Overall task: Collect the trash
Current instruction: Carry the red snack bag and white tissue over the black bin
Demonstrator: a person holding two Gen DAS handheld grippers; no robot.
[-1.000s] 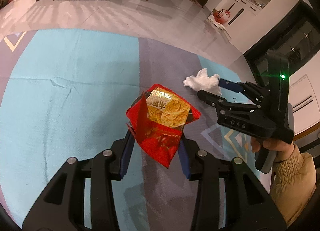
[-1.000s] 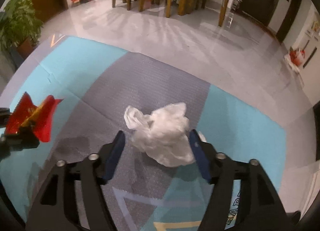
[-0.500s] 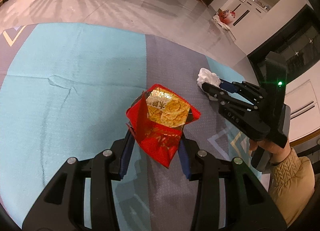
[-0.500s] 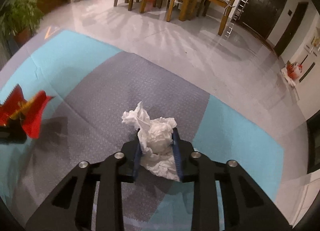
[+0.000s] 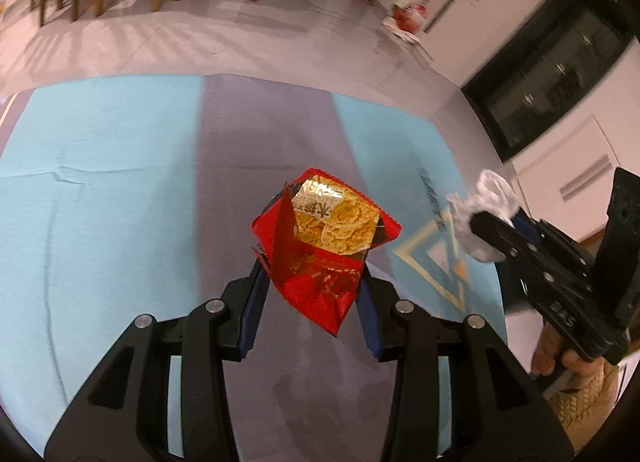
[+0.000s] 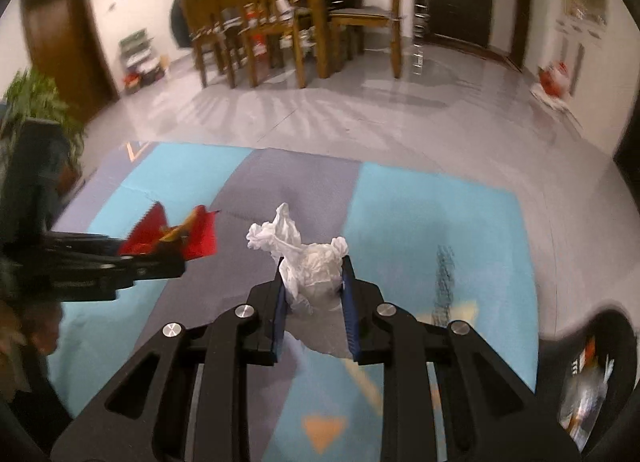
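A: Where is the trash at this moment?

B: Off the floor, both pieces. The red snack wrapper (image 5: 320,258) sits pinched between the pads of the left gripper (image 5: 310,298), held above the grey band of the play mat (image 5: 100,182). The crumpled white tissue (image 6: 310,266) is squeezed in the right gripper (image 6: 314,298), also above the mat.

A: How tightly closed are they?

B: Each is closed only as far as its load allows; the wrapper keeps the left jaws fairly wide, the tissue lets the right jaws come closer.

A: Why hold them up like that?

B: My guess is they are being carried to a bin. A dark container (image 6: 592,374) with litter inside shows at the lower right edge of the right view, blurred.

A: Count it for me.

B: Two pieces of trash, one per gripper, two grippers. I see no loose litter on the mat.
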